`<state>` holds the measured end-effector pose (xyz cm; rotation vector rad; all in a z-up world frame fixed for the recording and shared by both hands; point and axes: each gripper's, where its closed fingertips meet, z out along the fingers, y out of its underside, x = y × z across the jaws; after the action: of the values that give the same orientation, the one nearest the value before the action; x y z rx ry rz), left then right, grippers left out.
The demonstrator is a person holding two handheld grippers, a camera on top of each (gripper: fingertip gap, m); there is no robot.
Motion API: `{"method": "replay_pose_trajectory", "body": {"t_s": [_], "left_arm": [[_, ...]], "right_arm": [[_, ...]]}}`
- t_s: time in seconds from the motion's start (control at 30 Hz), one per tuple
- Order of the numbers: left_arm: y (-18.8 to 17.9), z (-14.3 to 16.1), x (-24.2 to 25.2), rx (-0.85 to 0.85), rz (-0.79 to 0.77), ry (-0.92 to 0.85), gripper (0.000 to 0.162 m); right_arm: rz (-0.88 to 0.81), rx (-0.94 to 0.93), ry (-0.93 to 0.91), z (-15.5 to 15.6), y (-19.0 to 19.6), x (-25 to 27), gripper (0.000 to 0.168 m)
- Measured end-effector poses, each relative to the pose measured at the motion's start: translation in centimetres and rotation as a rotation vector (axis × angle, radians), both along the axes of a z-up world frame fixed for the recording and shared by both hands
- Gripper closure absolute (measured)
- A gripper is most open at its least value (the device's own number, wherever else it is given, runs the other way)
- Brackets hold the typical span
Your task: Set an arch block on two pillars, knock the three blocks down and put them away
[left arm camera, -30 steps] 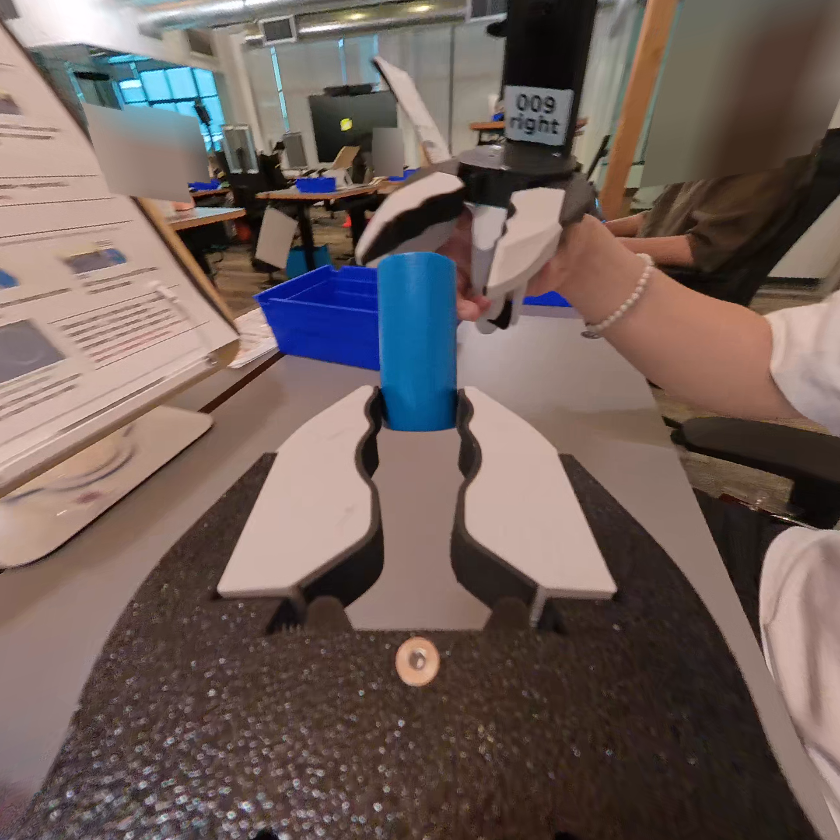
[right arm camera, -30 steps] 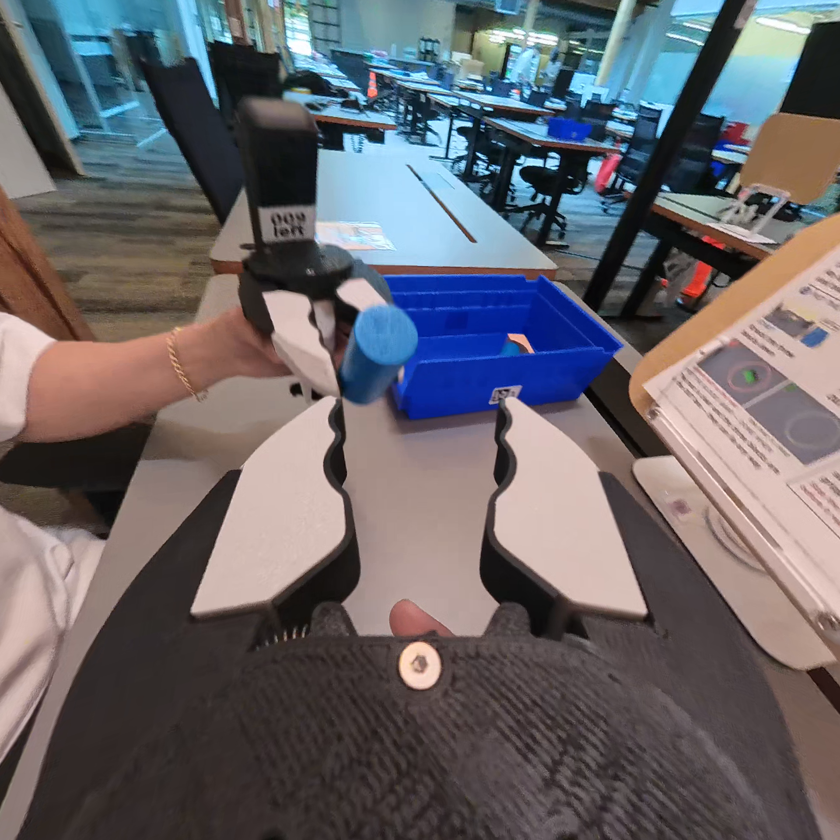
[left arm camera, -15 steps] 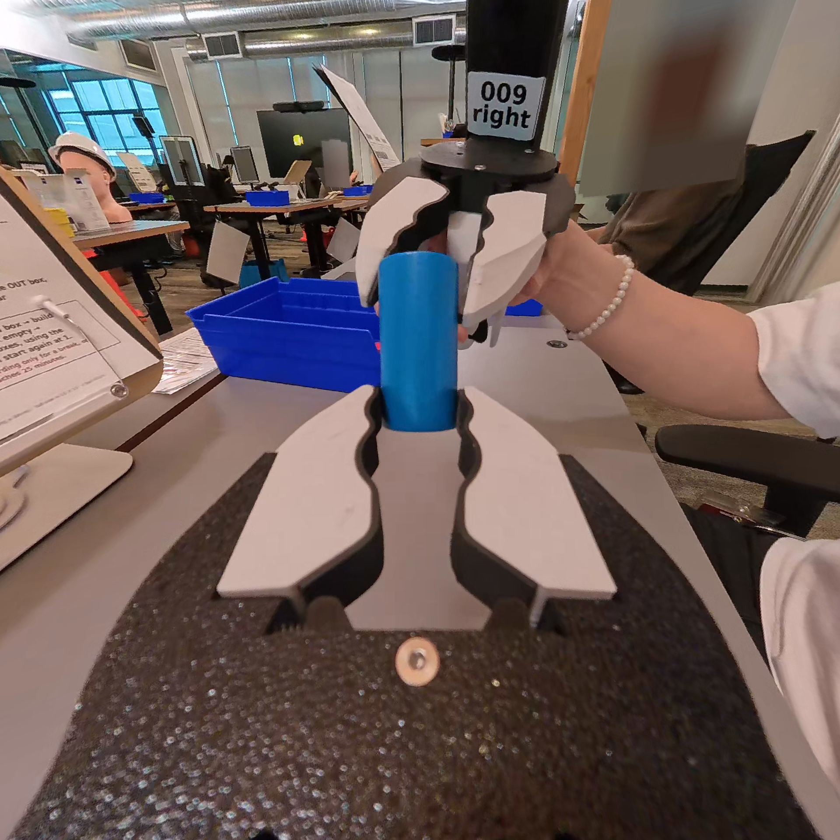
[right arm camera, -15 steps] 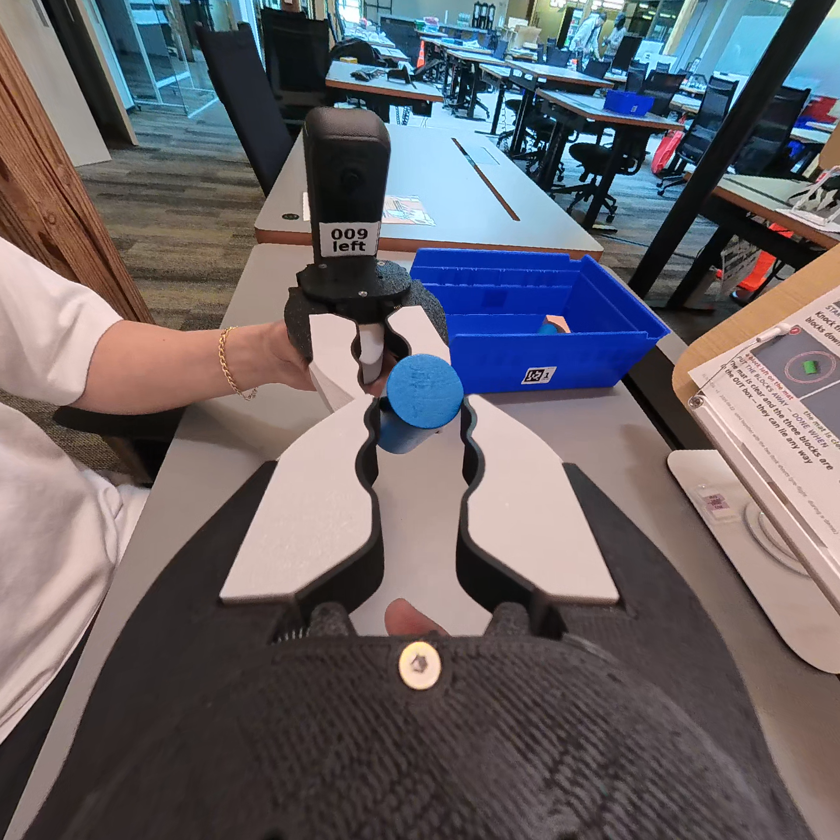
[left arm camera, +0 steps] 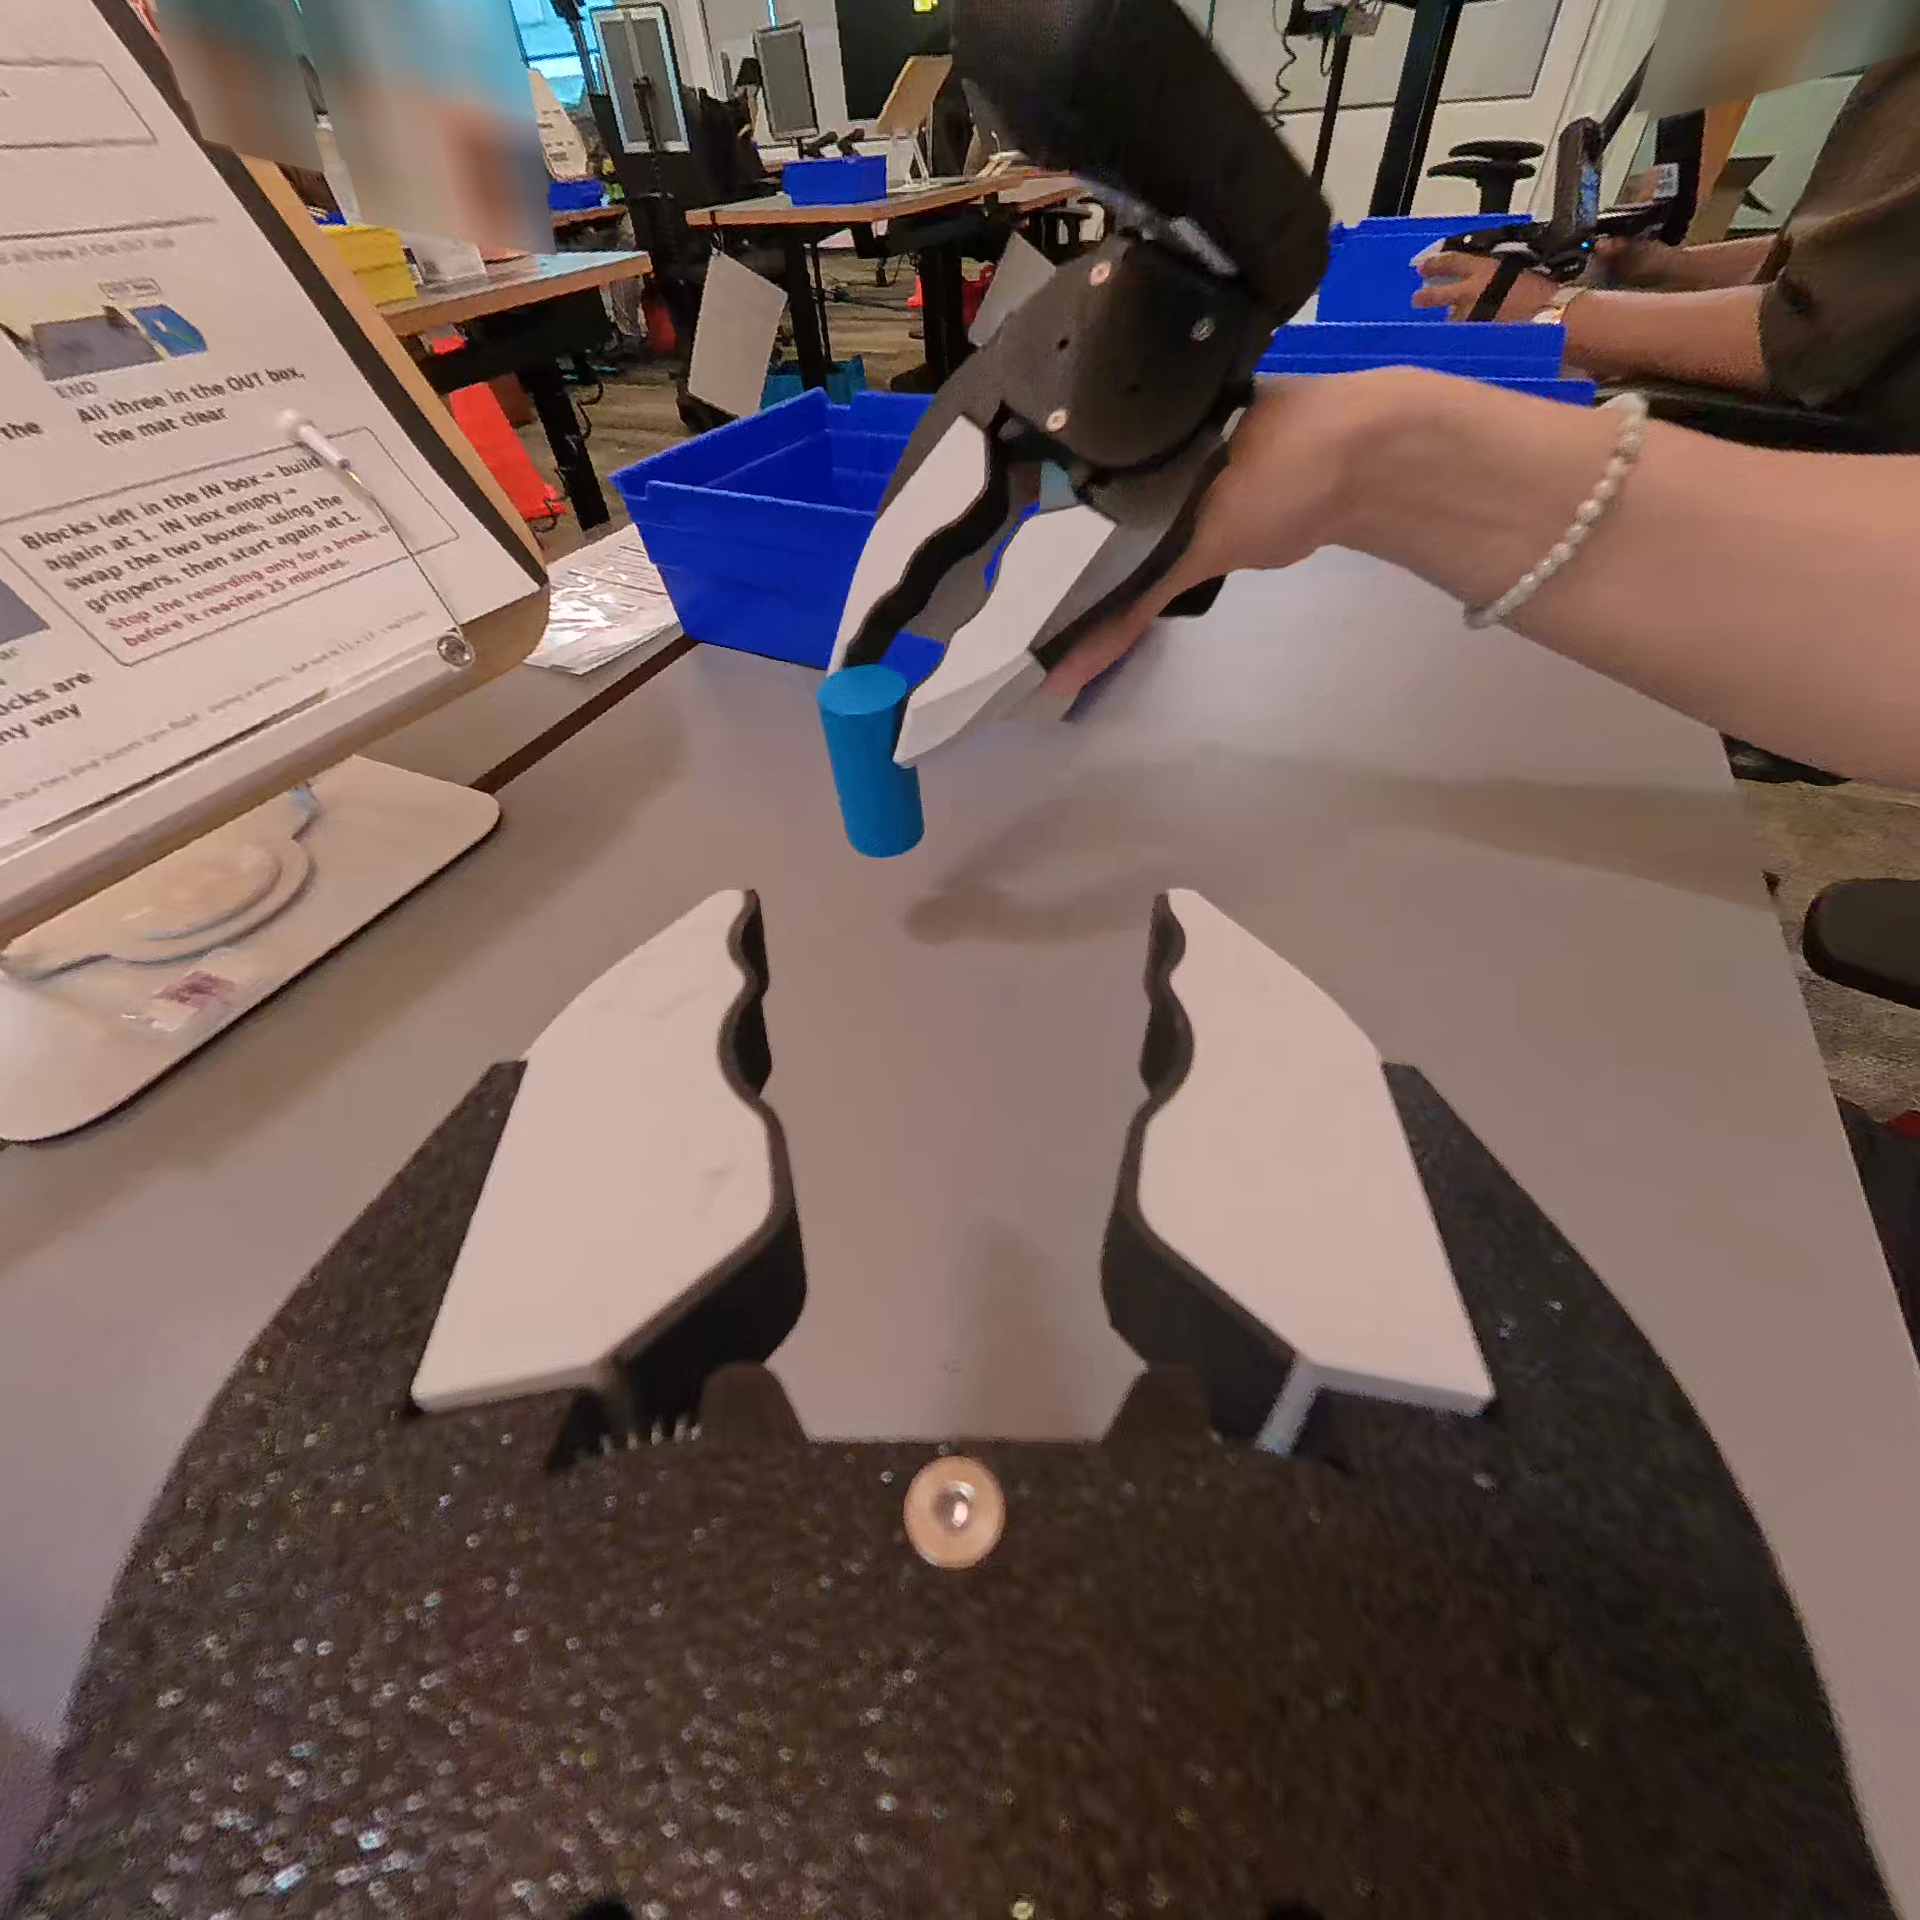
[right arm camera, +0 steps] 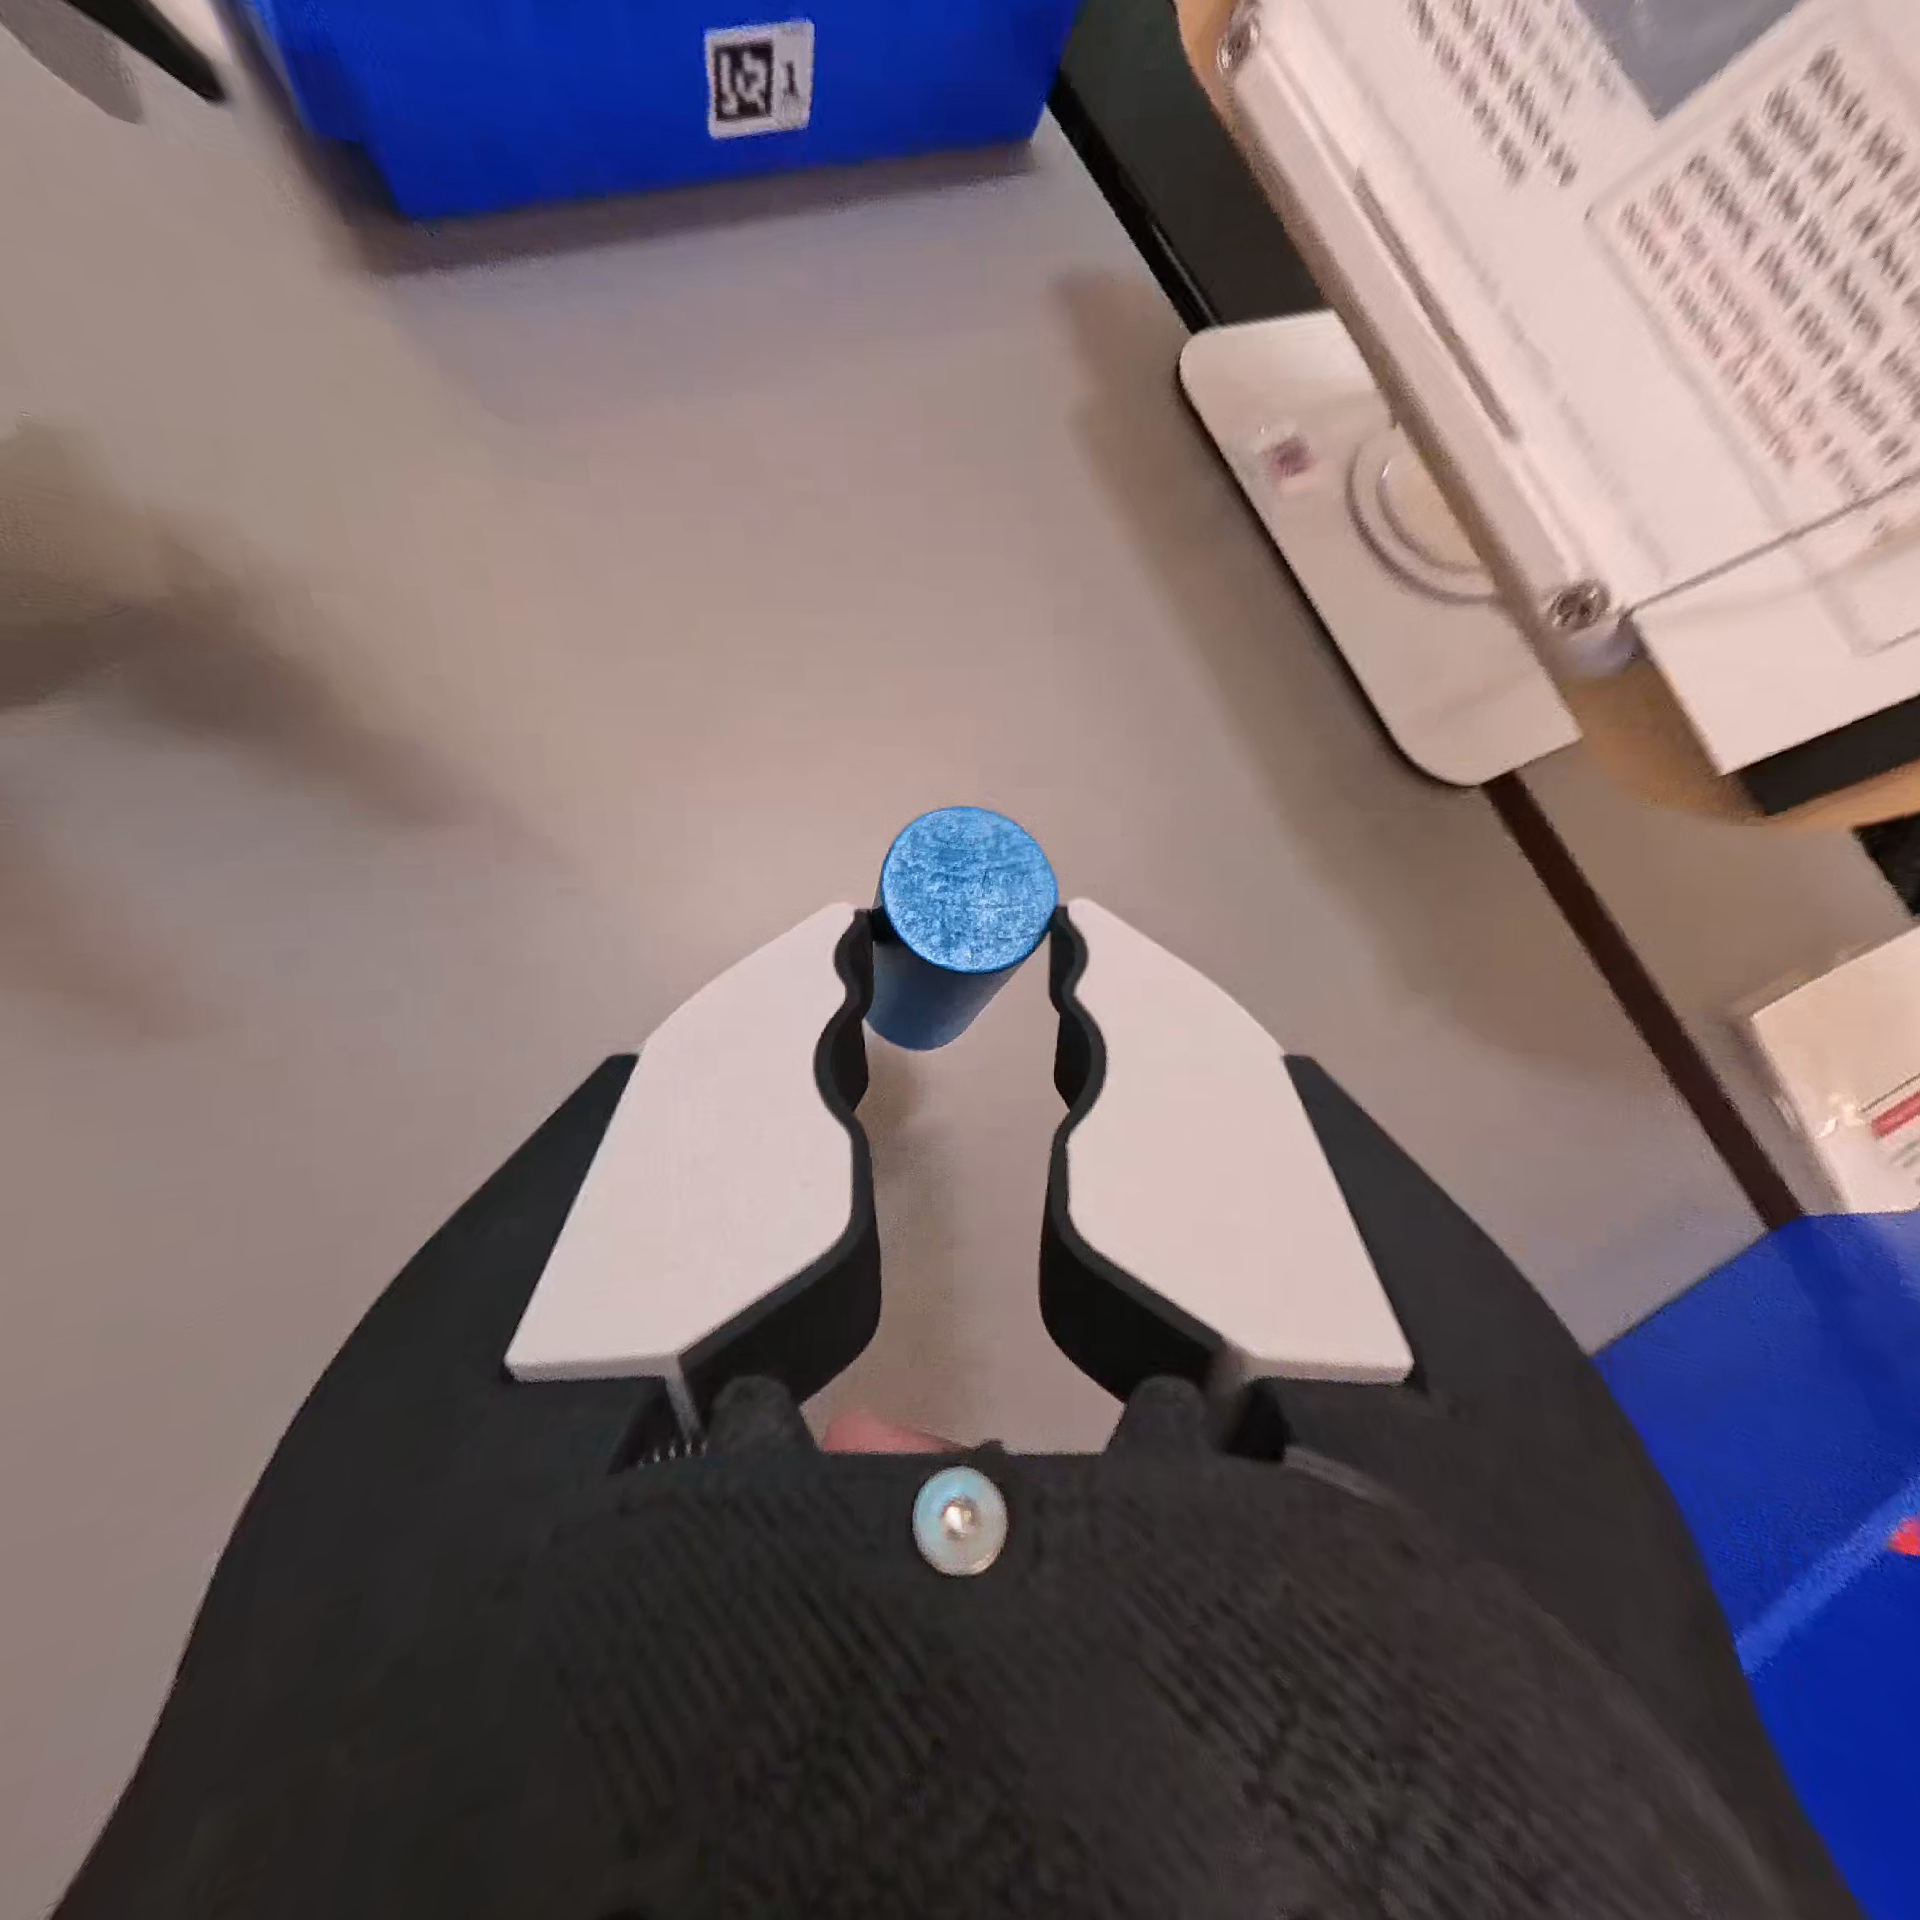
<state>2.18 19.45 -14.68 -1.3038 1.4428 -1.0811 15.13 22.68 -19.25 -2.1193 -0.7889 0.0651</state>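
A: Quickly, the block?
B: Blue cylinder (right arm camera: pixel 961 914), matte, flat round end, tilted above the grey table (right arm camera: pixel 520 520).
A: Tongs?
B: Right gripper (right arm camera: pixel 958 914) clamps it at the fingertips. Left gripper (left arm camera: pixel 954 904) is spread wide, holding nothing, short of the cylinder.
A: Room?
B: Bare tabletop around; blue bin (left arm camera: pixel 769 540) beyond, document stand (left arm camera: pixel 239 831) by the table edge.
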Motion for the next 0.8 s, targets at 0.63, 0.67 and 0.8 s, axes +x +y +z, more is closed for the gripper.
{"method": "replay_pose_trajectory", "body": {"t_s": [0.63, 0.67, 0.8], "left_arm": [[-1.6, -2.1, -0.1, -0.064, -0.038, 0.031, 0.096], [-1.5, -2.1, -0.2, -0.063, -0.034, 0.031, 0.095], [-0.6, -1.0, -0.8, -0.062, -0.004, 0.018, 0.095]], "right_arm": [[-0.104, -0.032, 0.042, -5.3, 0.5, 1.5, 0.135], [-0.106, -0.033, 0.045, -5.3, 0.5, 1.5, 0.135], [-0.114, -0.031, 0.051, -5.0, 0.6, 1.5, 0.120]]}}
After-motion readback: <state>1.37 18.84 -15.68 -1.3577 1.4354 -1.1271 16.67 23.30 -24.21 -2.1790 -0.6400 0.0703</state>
